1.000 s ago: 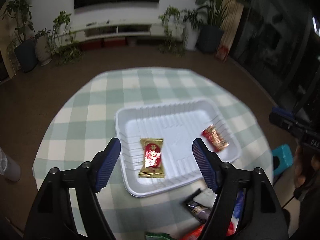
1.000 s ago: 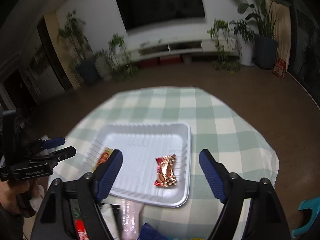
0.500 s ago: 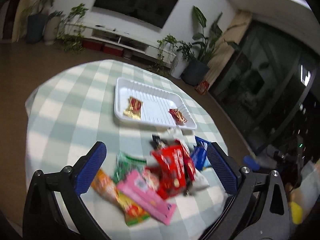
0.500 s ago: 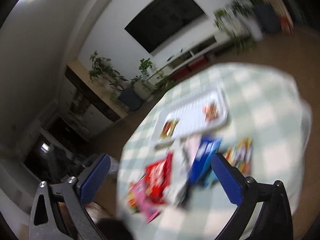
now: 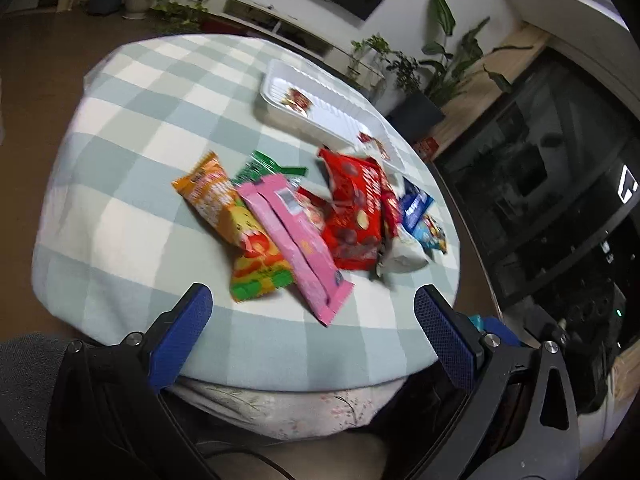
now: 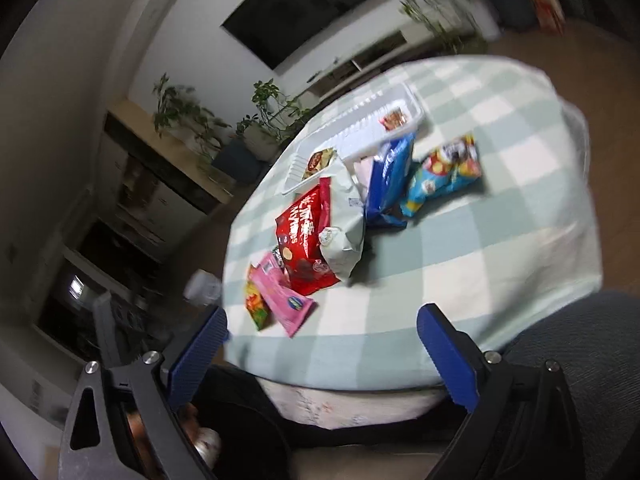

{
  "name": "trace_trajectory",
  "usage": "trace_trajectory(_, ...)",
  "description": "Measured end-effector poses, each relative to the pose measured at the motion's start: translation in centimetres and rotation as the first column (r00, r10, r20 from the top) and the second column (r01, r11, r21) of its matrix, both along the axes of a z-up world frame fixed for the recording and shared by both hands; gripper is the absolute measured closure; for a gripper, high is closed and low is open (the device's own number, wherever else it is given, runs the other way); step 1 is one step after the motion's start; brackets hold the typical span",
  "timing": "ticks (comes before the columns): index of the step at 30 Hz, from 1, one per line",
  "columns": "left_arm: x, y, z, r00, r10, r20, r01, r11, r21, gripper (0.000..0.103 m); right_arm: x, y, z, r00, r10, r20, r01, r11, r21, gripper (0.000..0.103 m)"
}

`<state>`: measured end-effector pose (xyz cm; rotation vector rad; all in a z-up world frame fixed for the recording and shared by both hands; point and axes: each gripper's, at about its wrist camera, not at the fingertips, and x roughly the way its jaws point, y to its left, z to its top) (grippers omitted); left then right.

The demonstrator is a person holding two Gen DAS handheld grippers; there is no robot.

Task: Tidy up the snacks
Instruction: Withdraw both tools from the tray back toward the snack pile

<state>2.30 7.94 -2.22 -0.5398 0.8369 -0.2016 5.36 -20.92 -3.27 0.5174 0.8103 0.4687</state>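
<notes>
Though empty, left gripper [image 5: 310, 300] wide, right gripper [image 6: 322, 318] closing, before checked tablecloth [image 5: 120, 160], snacks [image 5: 348, 208], tray [image 5: 332, 110]; plants [image 5: 452, 60] behind.

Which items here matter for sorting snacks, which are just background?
Job: white tray holding two small red packets; loose pile of pink wafer pack, orange pack, red bag, blue packs.

Background: potted plants, wall screen, checked tablecloth.

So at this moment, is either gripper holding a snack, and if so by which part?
Nothing is held. The left gripper stands wide and empty; the right gripper is empty too, its jaws closing slightly on nothing.
</notes>
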Motion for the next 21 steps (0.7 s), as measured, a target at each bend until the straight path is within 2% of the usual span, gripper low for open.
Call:
trace_trajectory(3, 0.3, 1.0, 0.1, 0.999, 0.042, -0.009, -0.042, 0.998, 0.04, 0.003, -1.0, 0.4, 0.5, 0.997, -0.007, 0.071, 0.012, 0.998, -0.064, 0.006)
trace_trajectory(5, 1.2, 1.5, 0.2, 0.998, 0.055, -0.024, -0.053, 0.997, 0.06, 0.017, -0.8, 0.9, 0.0, 0.998, 0.0, 0.064, 0.005, 0.997, -0.077, 0.01)
trace_trajectory(6, 1.5, 1.7, 0.0, 0.998, 0.06, -0.035, -0.057, 0.996, 0.066, 0.029, -0.6, 1.1, -0.1, 0.998, 0.005, 0.056, -0.001, 0.997, -0.077, 0.011)
trace_trajectory(7, 2.3, 2.1, -0.3, 0.996, 0.071, -0.048, -0.067, 0.995, 0.075, 0.035, -0.3, 1.4, -0.2, 0.999, 0.011, 0.051, -0.007, 0.997, -0.078, 0.011)
trace_trajectory(13, 5.4, 3.8, -2.2, 0.986, 0.12, -0.113, -0.11, 0.99, 0.091, 0.035, 0.4, 2.8, -0.8, 0.997, 0.05, 0.059, -0.042, 0.99, -0.132, 0.015)
trace_trajectory(16, 6.9, 3.7, -3.0, 0.983, 0.117, -0.141, -0.104, 0.99, 0.097, 0.035, 0.9, 3.0, -1.3, 0.997, 0.059, 0.049, -0.051, 0.988, -0.149, 0.015)
trace_trajectory(21, 9.3, 2.6, -3.7, 0.982, 0.103, -0.159, -0.078, 0.985, 0.152, 0.035, 1.4, 3.5, -2.0, 0.996, 0.079, 0.036, -0.071, 0.981, -0.18, 0.02)
